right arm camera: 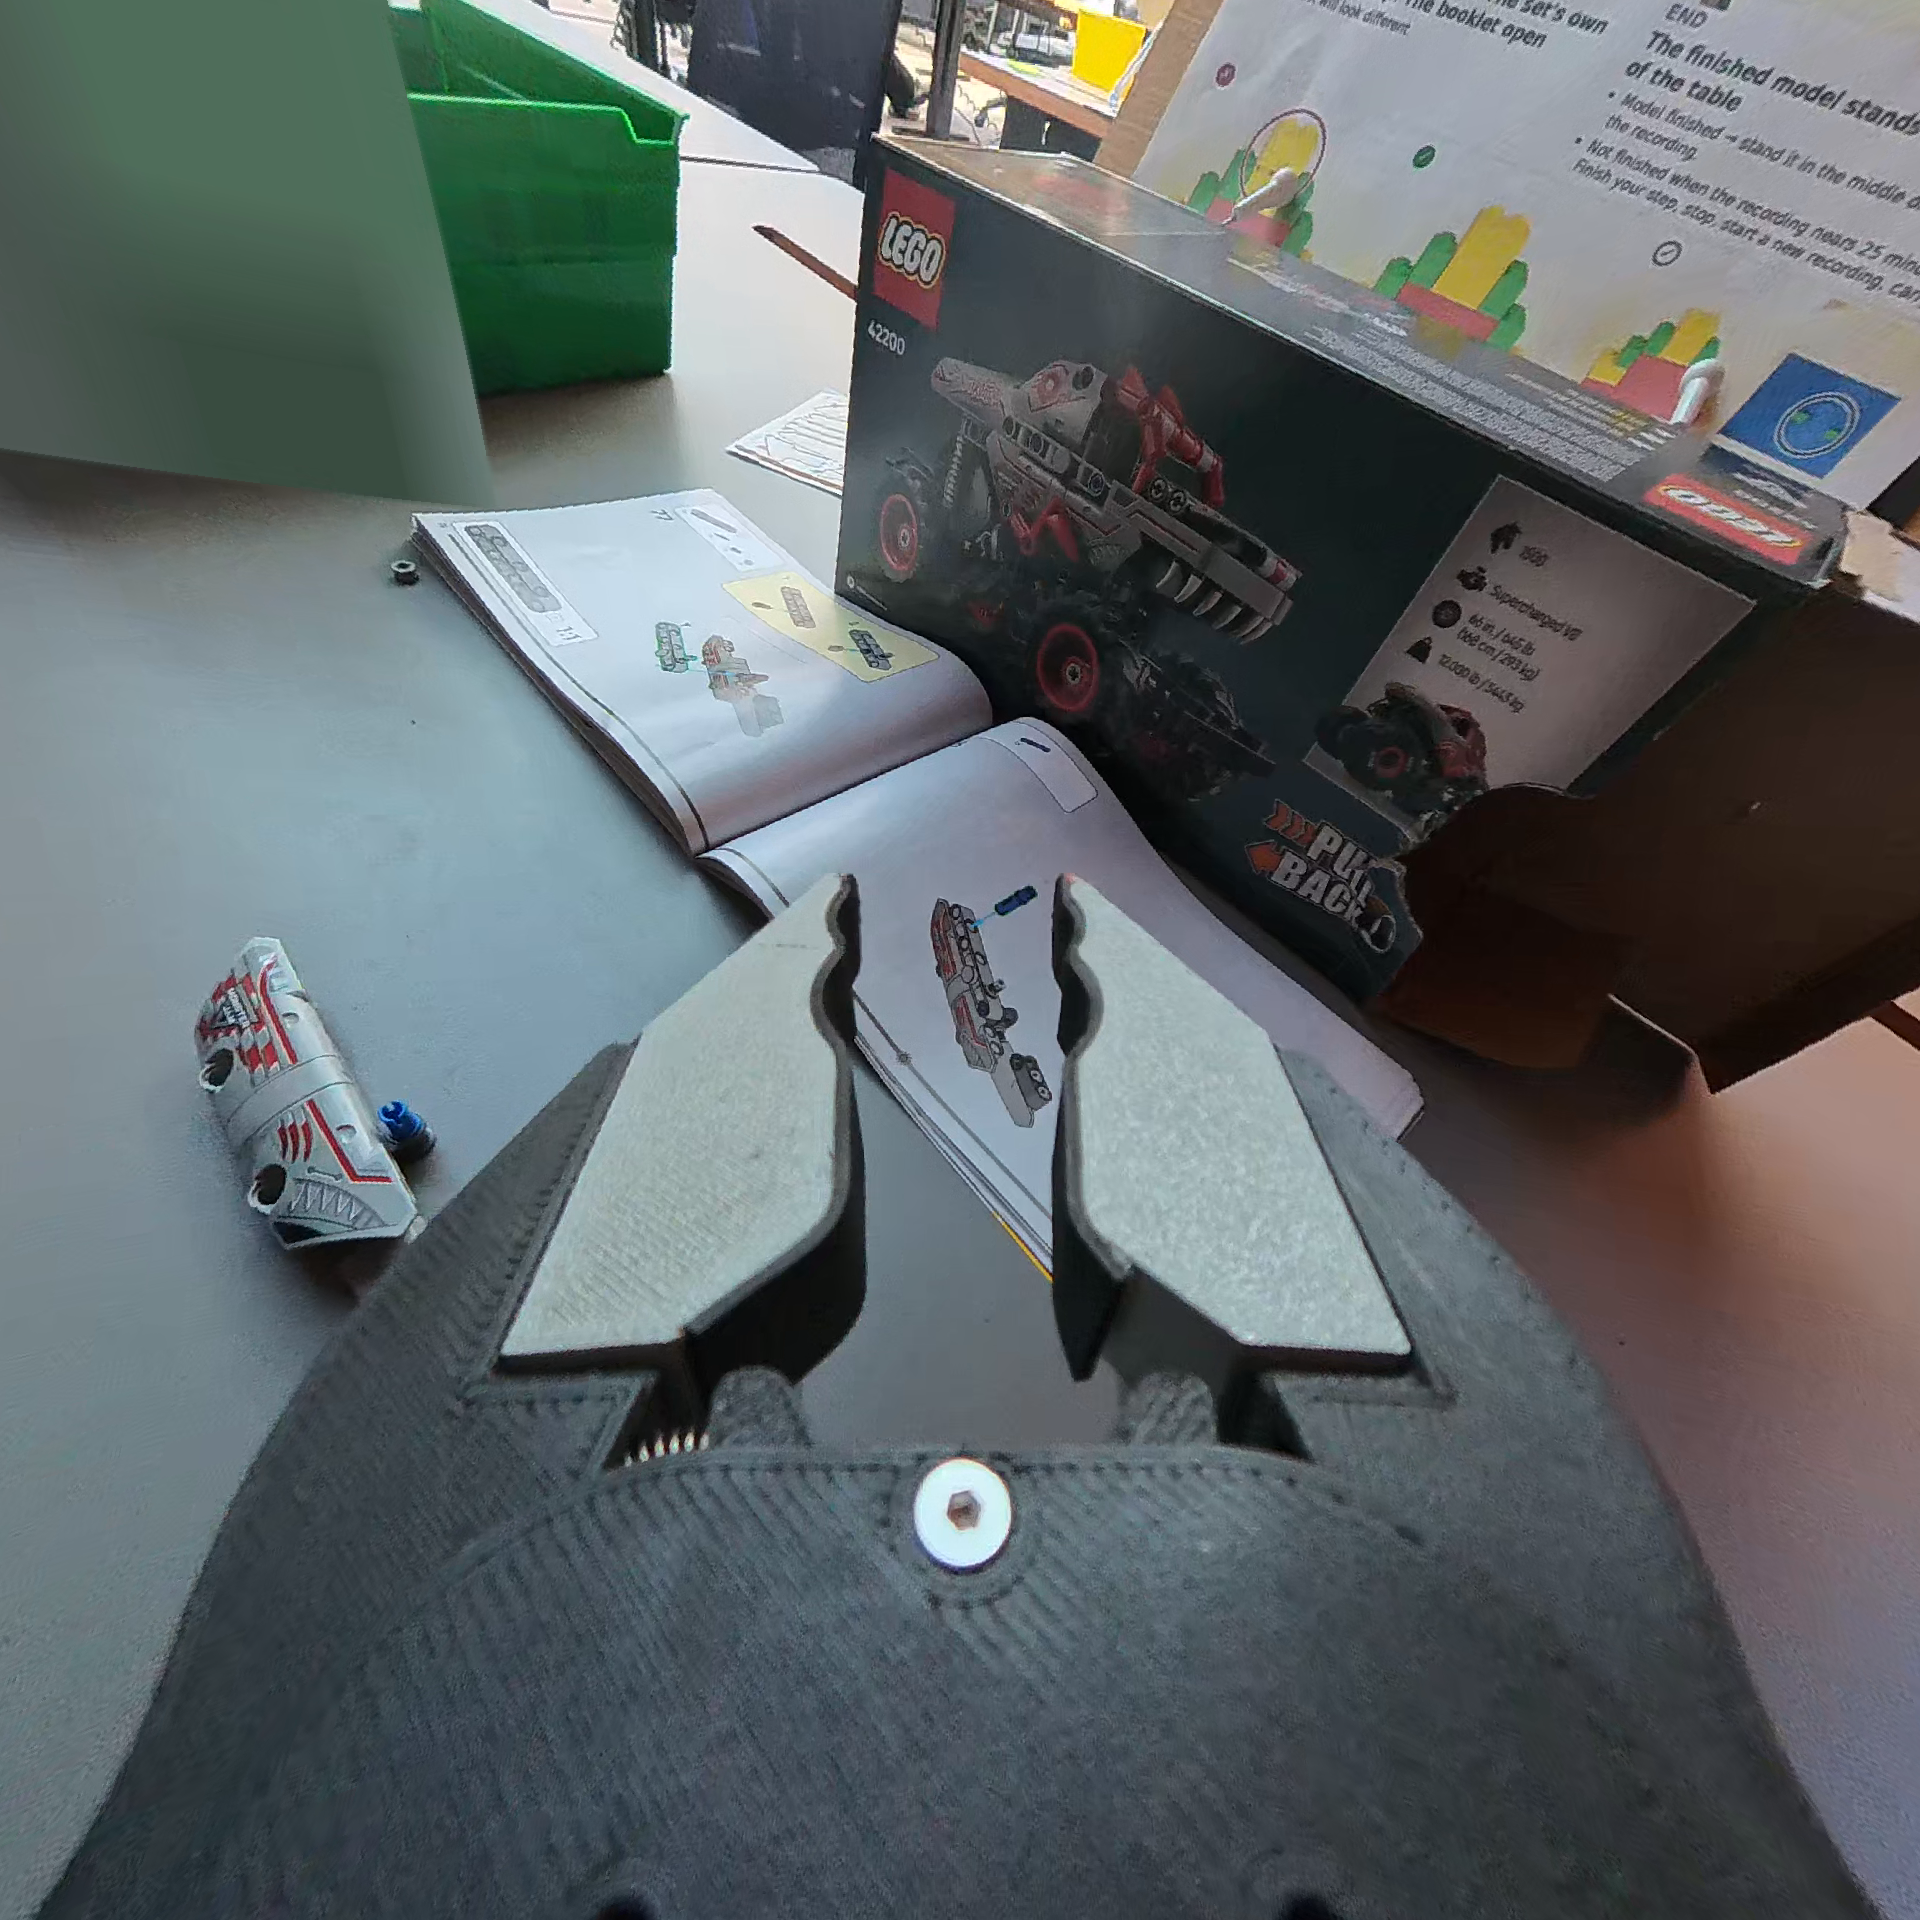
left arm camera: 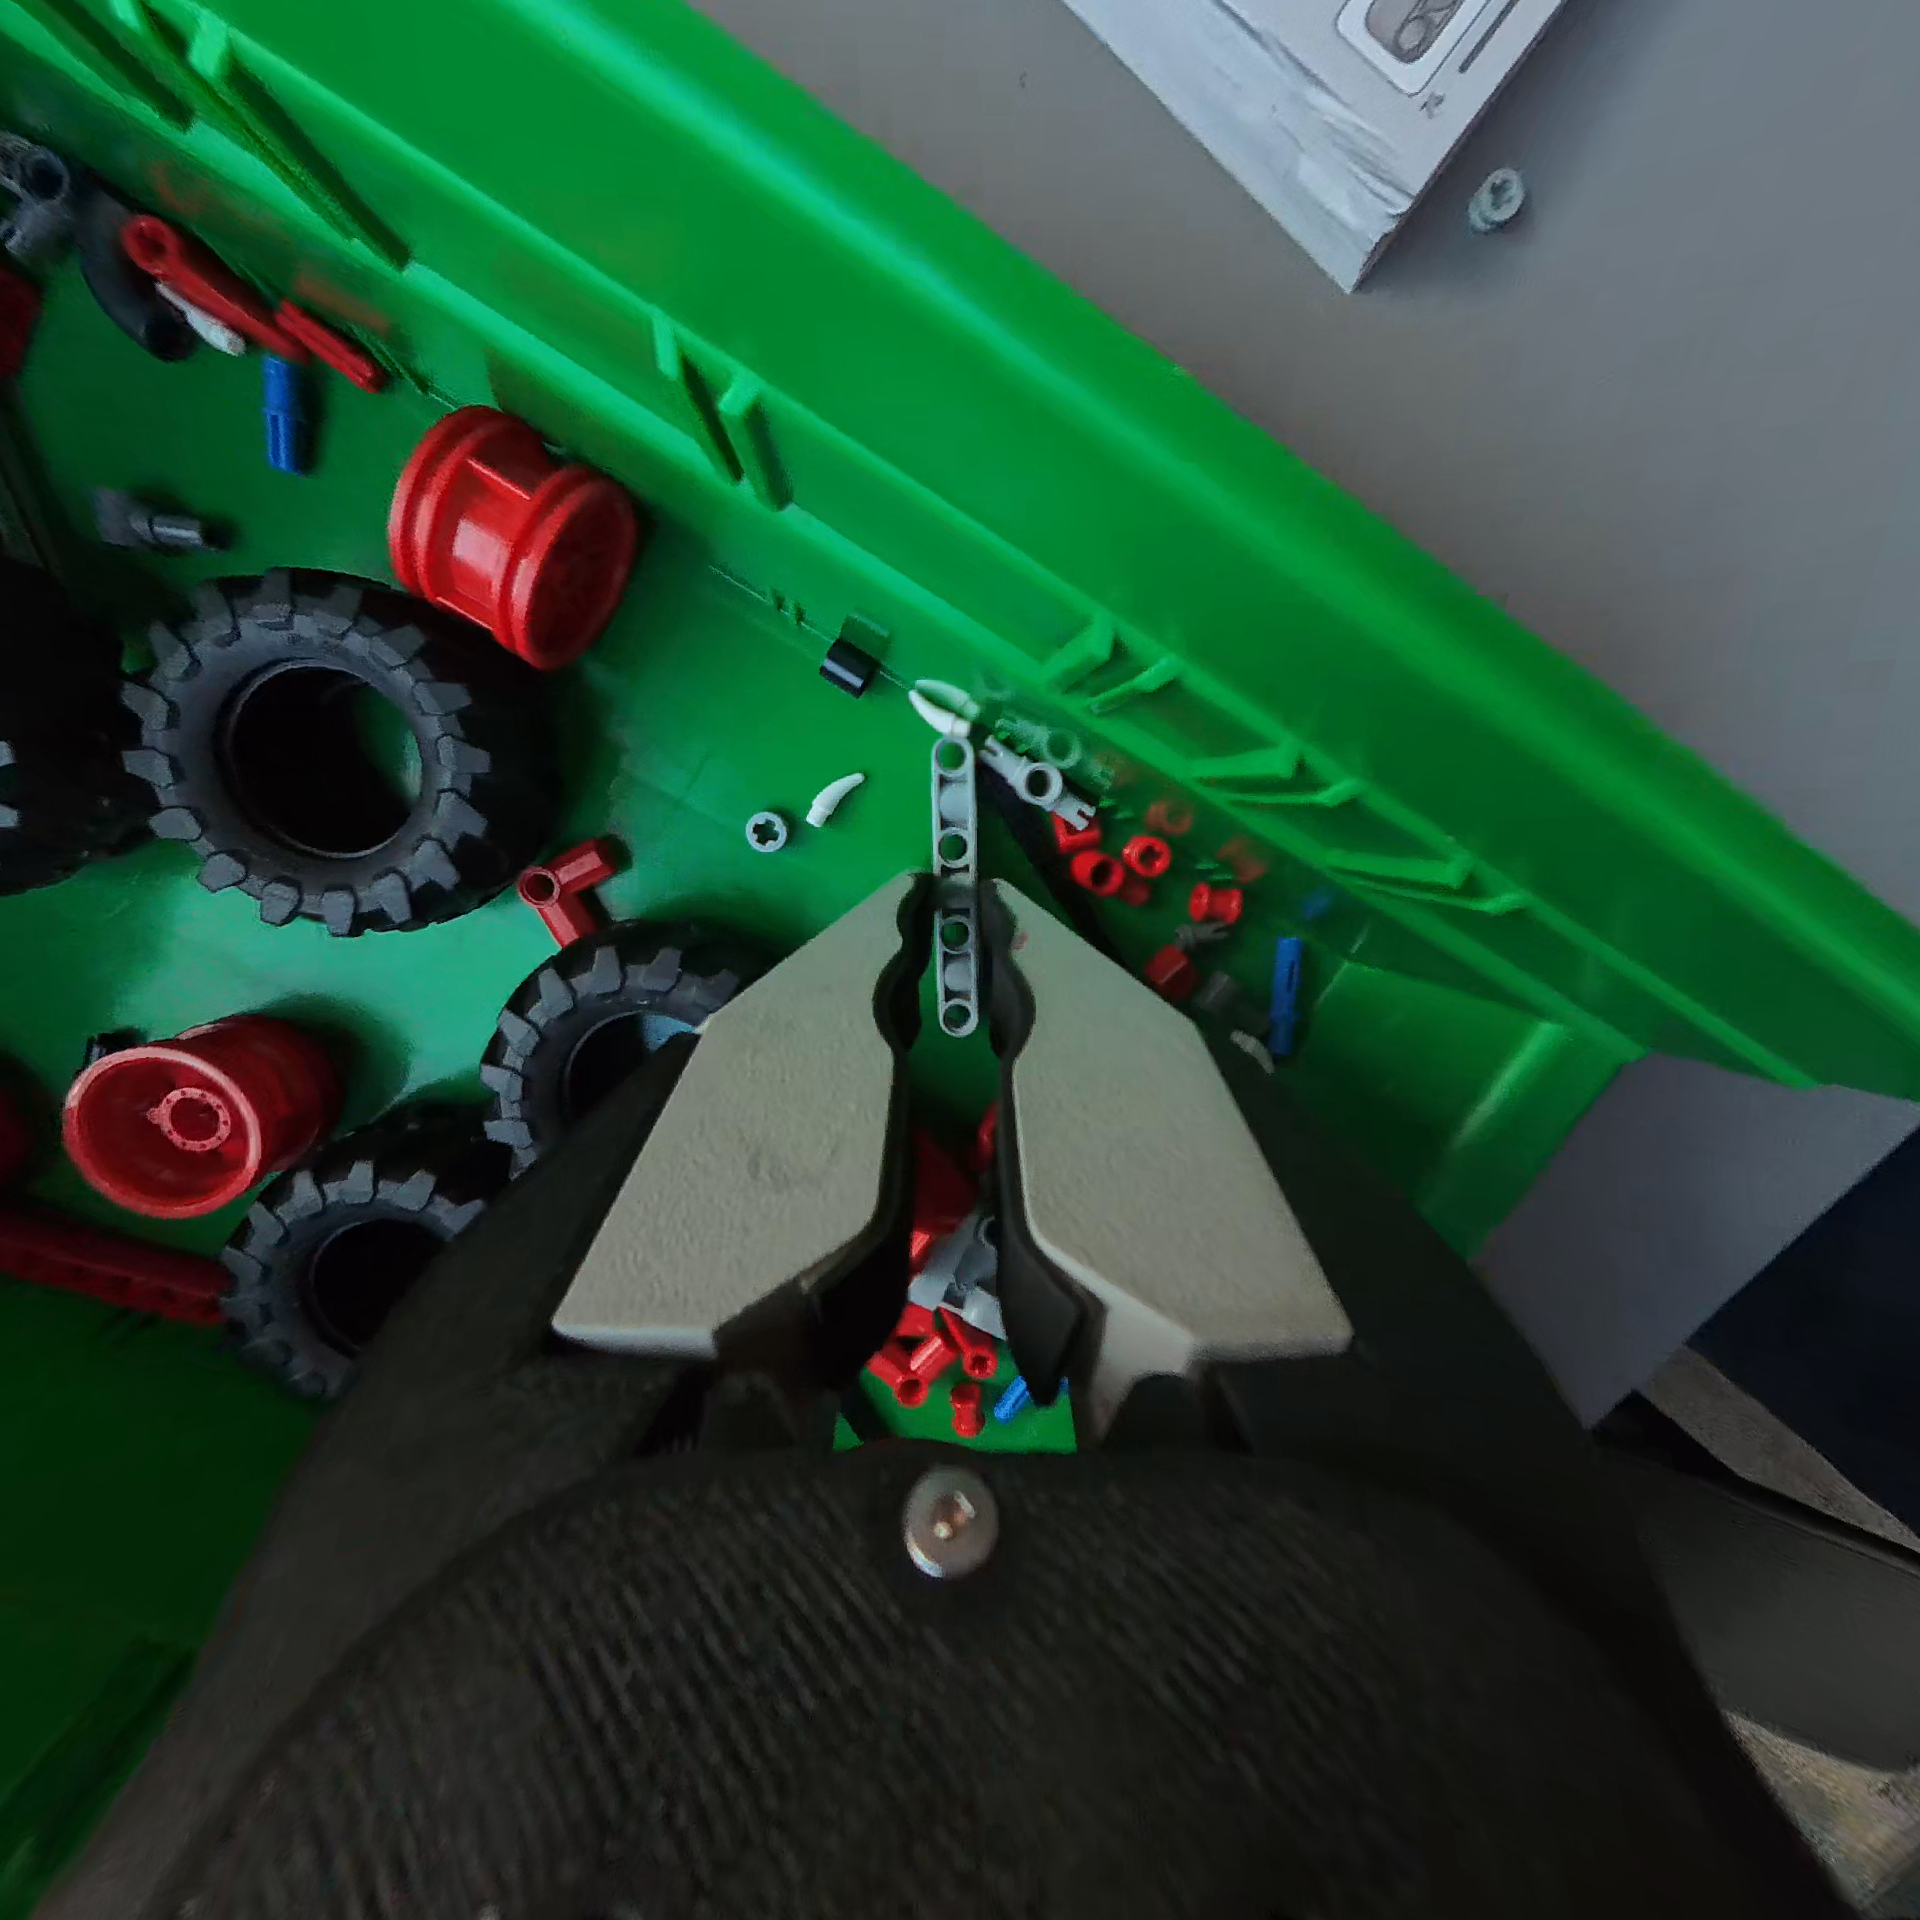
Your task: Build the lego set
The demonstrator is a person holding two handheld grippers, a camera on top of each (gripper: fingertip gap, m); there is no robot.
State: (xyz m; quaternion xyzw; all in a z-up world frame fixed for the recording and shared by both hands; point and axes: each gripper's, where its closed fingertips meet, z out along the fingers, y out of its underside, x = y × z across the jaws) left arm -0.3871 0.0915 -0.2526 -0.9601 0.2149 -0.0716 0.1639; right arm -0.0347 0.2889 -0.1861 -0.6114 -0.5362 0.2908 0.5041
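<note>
We are at the part-picking step: our left claw [left arm camera: 954,935] is closed narrow on a thin light-grey plastic beam with a row of round holes [left arm camera: 956,883], gripped about its lower half, the upper end sticking out past the claw tips over the floor of the bright green plastic parts bin [left arm camera: 1039,499]. Whether the beam is already clear of the bin floor we cannot tell. Near it lie small red bushes [left arm camera: 1127,868], a white tooth-shaped piece [left arm camera: 836,798], knobbly black rubber tyres [left arm camera: 322,748] and red wheel hubs [left arm camera: 514,535]. Our right claw [right arm camera: 956,925] hangs wide and holds nothing above the dark grey surface [right arm camera: 312,790], pointed at the open instruction booklet [right arm camera: 707,665] that lies in front of the dark set box with the truck picture [right arm camera: 1195,540]. The started model, a short grey panel assembly with red and white shark-mouth markings [right arm camera: 296,1101], lies on the surface to the left of the right claw, with a small blue pin [right arm camera: 403,1127] touching or just beside it. Next, we judge, the beam must be carried out of the bin to that assembly, and the right claw must steady the assembly while the holes are lined up; the beam is thin and could twist in the grip.
</note>
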